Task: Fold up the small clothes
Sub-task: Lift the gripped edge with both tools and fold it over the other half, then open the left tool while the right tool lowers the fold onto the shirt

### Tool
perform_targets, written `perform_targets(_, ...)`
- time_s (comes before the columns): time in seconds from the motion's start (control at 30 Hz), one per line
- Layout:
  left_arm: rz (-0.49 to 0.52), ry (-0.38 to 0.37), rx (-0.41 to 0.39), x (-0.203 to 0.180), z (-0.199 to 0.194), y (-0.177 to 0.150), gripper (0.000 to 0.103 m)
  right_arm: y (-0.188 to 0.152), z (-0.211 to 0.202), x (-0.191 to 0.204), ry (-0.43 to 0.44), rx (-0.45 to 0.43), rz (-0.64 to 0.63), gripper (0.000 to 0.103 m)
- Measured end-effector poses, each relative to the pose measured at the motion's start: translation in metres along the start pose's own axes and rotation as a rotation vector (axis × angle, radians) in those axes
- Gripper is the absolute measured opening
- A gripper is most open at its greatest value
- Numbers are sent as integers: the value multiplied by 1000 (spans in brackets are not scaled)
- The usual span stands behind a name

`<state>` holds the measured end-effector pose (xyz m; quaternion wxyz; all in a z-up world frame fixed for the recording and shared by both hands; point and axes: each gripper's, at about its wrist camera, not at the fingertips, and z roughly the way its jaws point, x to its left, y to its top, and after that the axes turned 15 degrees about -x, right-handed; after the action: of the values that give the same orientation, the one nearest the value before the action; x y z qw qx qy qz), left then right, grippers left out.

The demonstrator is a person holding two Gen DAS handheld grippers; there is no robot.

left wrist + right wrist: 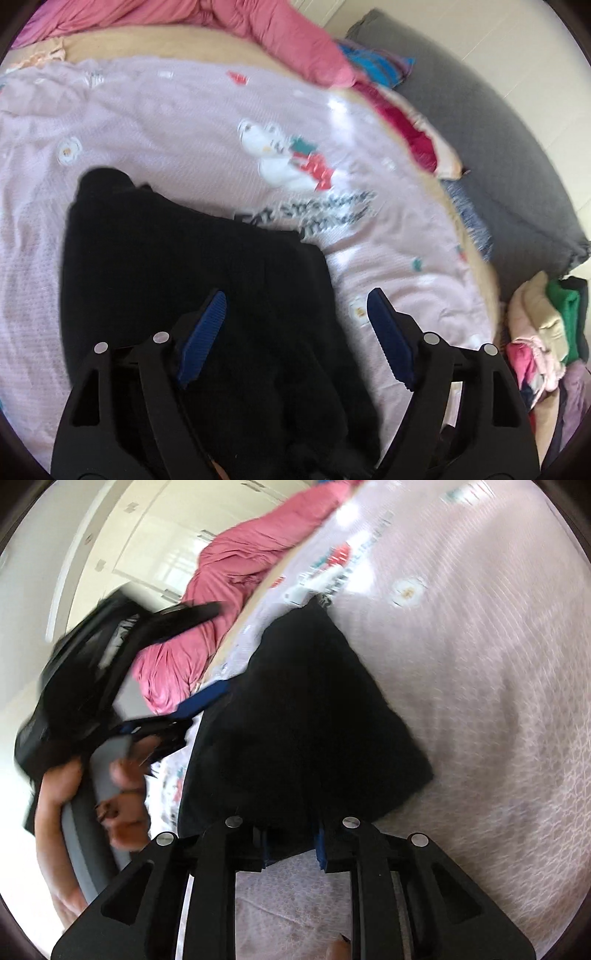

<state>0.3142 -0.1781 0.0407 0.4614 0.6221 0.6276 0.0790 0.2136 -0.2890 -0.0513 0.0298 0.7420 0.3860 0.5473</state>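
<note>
A black garment [192,266] lies partly folded on the pale pink printed bedspread [147,122]. My left gripper [295,295] hovers over its right part, open wide, with nothing pinched between the blue pads [203,332]. In the right wrist view the black garment [306,709] runs down into my right gripper [291,849]. Its narrow jaws have the near edge of the cloth filling the gap between them. The left gripper [221,648], held by a hand [125,775], shows blurred at the left of that view, beside the garment's edge.
A crumpled pink quilt [258,26] lies at the far side of the bed. A grey cushion [480,140] borders the right side, with crimson cloth [410,129] against it. Folded clothes [546,321] are stacked at the right. White wardrobe doors [147,535] stand behind.
</note>
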Motion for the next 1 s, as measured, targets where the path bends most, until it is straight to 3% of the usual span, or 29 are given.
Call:
perform_targets(0.1,29,50,-68,12,-23,5,71,6,-2,-6,34,60,46,26)
perform_targets(0.27,98,200,-89,46,-44,-6,71,28,-3,3,91,124,8,67)
perform_targets(0.37,125,227,-57,61,-47,-25,71,48,0,12,78,121,-41,78)
perform_targets(0.43,128,222,-46,67,-49,-35,71,60,13,15,42,142,-95,78)
perform_targets(0.5,123,208,-46,69,-51,-41,72,66,25,15,20,156,-113,77)
perform_targets(0.57,133,211,-54,69,-54,-43,72,66,36,14,3,171,-131,58)
perform_targets(0.6,137,213,-53,68,-54,-43,72,70,40,15,-11,164,-152,54)
perform_targets(0.67,150,218,-51,65,-53,-45,72,73,50,23,-8,157,-205,26)
perform_targets(0.7,164,225,-52,63,-54,-45,72,72,53,25,-1,161,-218,21)
perform_targets(0.87,217,239,-58,52,-61,-48,72,73,41,68,72,67,-443,17)
perform_targets(1.0,234,231,-47,49,-60,-52,76,67,53,69,-25,39,-599,17)
